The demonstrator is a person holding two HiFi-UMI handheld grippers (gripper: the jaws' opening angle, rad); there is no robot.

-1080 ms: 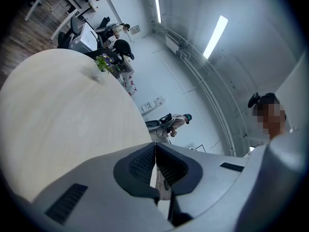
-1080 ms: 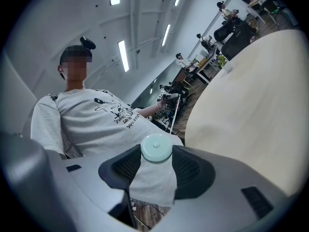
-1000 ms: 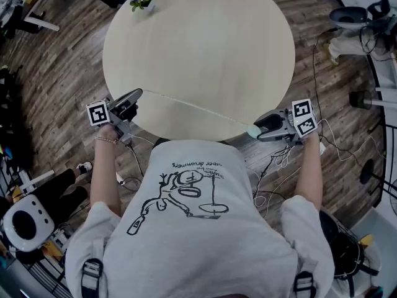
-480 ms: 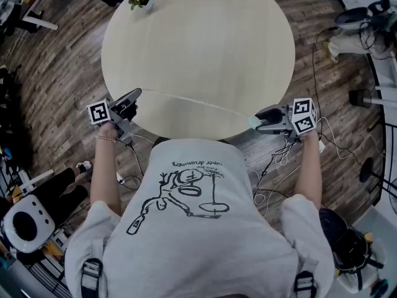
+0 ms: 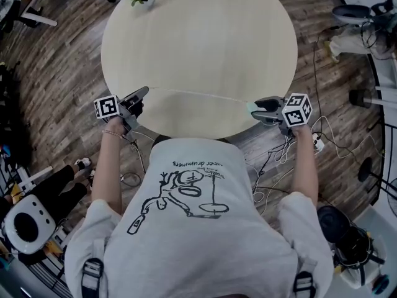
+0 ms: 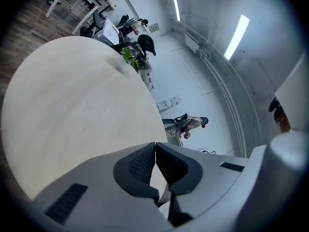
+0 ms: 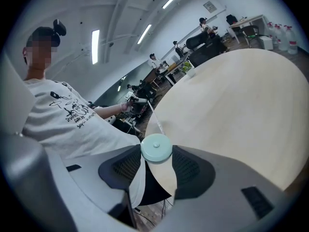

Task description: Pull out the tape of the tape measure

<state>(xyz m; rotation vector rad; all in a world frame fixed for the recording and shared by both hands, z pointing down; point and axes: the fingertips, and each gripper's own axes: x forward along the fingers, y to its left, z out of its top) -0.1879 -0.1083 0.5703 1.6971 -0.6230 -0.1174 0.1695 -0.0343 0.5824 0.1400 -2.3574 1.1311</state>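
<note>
Mint tape measure (image 5: 250, 107) raised, tape (image 5: 198, 94) levelled

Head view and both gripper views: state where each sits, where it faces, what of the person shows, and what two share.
Head view: on the head, facing down at the table; shows shirt, left gripper, right gripper, tape between them.
Left gripper view: on the left gripper, facing across the table to the plant; its jaws shut on the tape.
Right gripper view: on the right gripper, facing the person; jaws gripping the tape measure case, shirt.
Shared: head and right gripper views show the tape.
</note>
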